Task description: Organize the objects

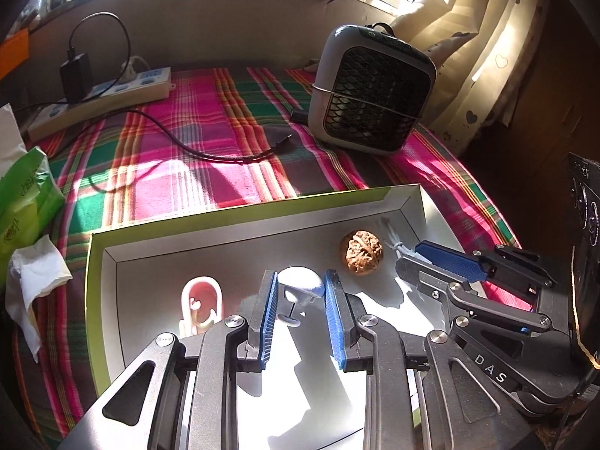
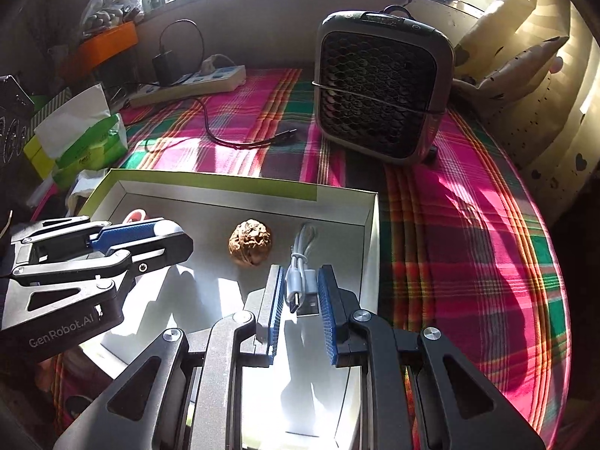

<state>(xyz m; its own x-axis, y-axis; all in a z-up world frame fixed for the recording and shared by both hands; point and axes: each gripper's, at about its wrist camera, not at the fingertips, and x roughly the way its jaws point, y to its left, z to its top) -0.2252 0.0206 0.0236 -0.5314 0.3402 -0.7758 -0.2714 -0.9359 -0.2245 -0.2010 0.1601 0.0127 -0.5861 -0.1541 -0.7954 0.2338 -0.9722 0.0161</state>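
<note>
Over the shallow white box (image 1: 240,221) with the green rim, lying on the plaid-covered tabletop (image 1: 210,120), both grippers are hovering side by side, each one tilting steeply down into the tray. That seems to be where the loose things are being gathered, since a walnut (image 1: 361,251) is sitting on the box floor near the middle and a pink clip-like piece (image 1: 201,300) is resting toward the left wall. Between the two, the left gripper (image 1: 300,288) is carrying a small white round-headed object (image 1: 302,281) on a thin stem — its blue ribbed fingers (image 1: 270,311) are drawn in close and are pinching the head from both sides, holding it just above the bright floor, likely so it can be set down in the free patch between the clip and the walnut. At the box's right end, the right gripper (image 2: 300,292) is clamping a bundled white USB cable (image 2: 300,262), its fingers (image 2: 327,311) pulled narrow against the plugs, with the coiled loop sticking out ahead toward the far wall. Keeping the bundle pinched at the connectors is probably stopping it from uncoiling. Whether either item is already touching the box floor I cannot tell. Behind the box, a small mesh-fronted fan heater (image 2: 378,86) and a power strip (image 1: 108,97) are standing well apart from the work.
</note>
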